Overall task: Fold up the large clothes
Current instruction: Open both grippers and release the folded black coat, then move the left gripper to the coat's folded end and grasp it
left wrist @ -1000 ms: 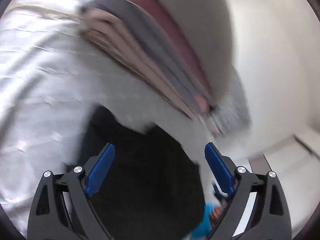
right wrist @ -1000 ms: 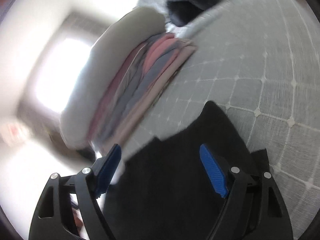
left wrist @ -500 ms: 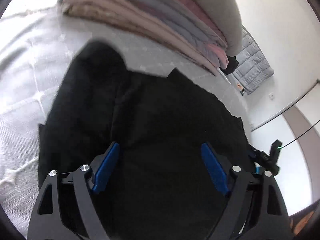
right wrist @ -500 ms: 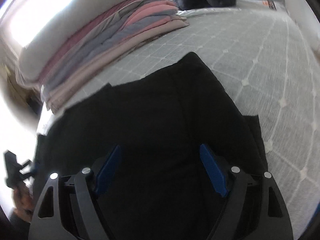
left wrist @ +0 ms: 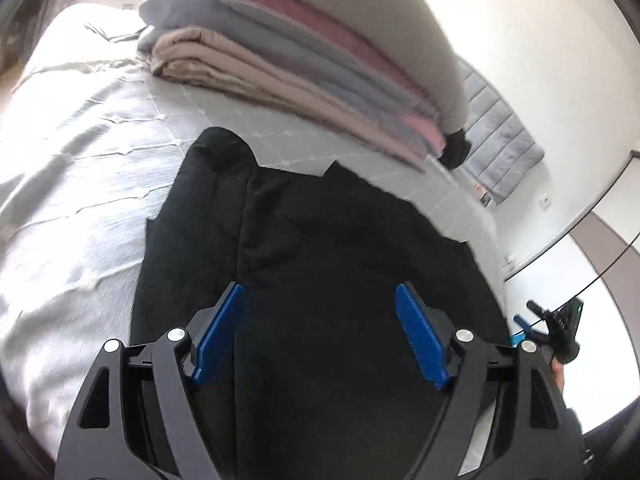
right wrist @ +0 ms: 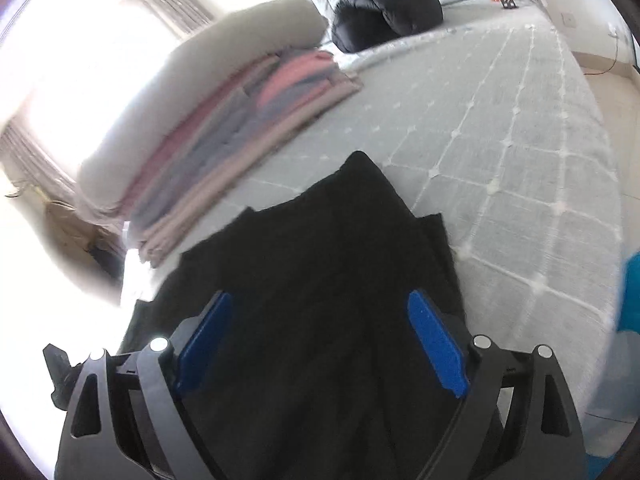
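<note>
The left hand-held gripper (left wrist: 316,332) hangs low over the near part of one black garment (left wrist: 320,240) spread on the bed (left wrist: 80,184). Its blue pads stand wide apart with nothing between them but the cloth below. Whether they touch the fabric cannot be told. From this hand-held gripper the garment runs straight ahead and slightly right, its long axis pointing away toward the stack of folded bedding (left wrist: 304,64). A narrow rounded lobe, perhaps a sleeve or a folded-in part, reaches farthest on the left.

The stack is one pile, well apart from the garment's far edge, with a strip of quilted cover between them. At least four layers show: beige, grey, pink and a thick pale one on top.

The right hand-held gripper (right wrist: 320,340) is likewise spread wide and holds nothing. The black garment (right wrist: 328,260) fills the space below and ahead of it, tapering to a point toward the headboard. One dark puffy jacket (right wrist: 384,12) lies far off by the headboard.

Both hand-held grippers sit about equally near the garment's close edge, one toward each side, so the coming fold probably needs both to pinch that edge.
</note>
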Tool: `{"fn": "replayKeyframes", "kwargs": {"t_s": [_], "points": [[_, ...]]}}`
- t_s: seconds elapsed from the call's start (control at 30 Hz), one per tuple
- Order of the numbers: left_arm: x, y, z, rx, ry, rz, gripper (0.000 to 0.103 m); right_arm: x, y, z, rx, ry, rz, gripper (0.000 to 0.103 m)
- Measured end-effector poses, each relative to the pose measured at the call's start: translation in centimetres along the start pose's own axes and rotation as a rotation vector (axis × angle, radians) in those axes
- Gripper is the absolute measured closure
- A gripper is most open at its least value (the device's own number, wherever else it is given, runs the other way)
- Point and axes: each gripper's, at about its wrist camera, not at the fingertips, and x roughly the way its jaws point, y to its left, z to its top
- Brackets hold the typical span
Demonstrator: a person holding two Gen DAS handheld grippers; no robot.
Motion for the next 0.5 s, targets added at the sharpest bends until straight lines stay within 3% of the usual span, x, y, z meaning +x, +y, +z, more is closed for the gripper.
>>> {"fn": "replayKeyframes", "kwargs": {"t_s": [0.07,0.13,0.23,0.5], "points": [[-1.8,-0.5,-0.7,-0.011,-0.021,-0.017,0.028,-3.1,-0.7,-1.7,0.029,-0.031,0.012,0.016],[-4.5,-0.6,-1.6,-0.035,-0.071,-0.021,0.019,-5.6,-2.0,-3.3,0.098,-0.071,0.045,0.016],[-7.3,0.4,-2.6,-0.111,-0.118,-0.043,0.018,-7.8,-3.3,-6.1,0.204,-0.105,0.096,0.015],[-11.7,5.2,-9.4,-0.376,-0.09,-0.104,0.017,-7.6,-3.3,-11.0,0.311,-0.011,0.118,0.015]]}}
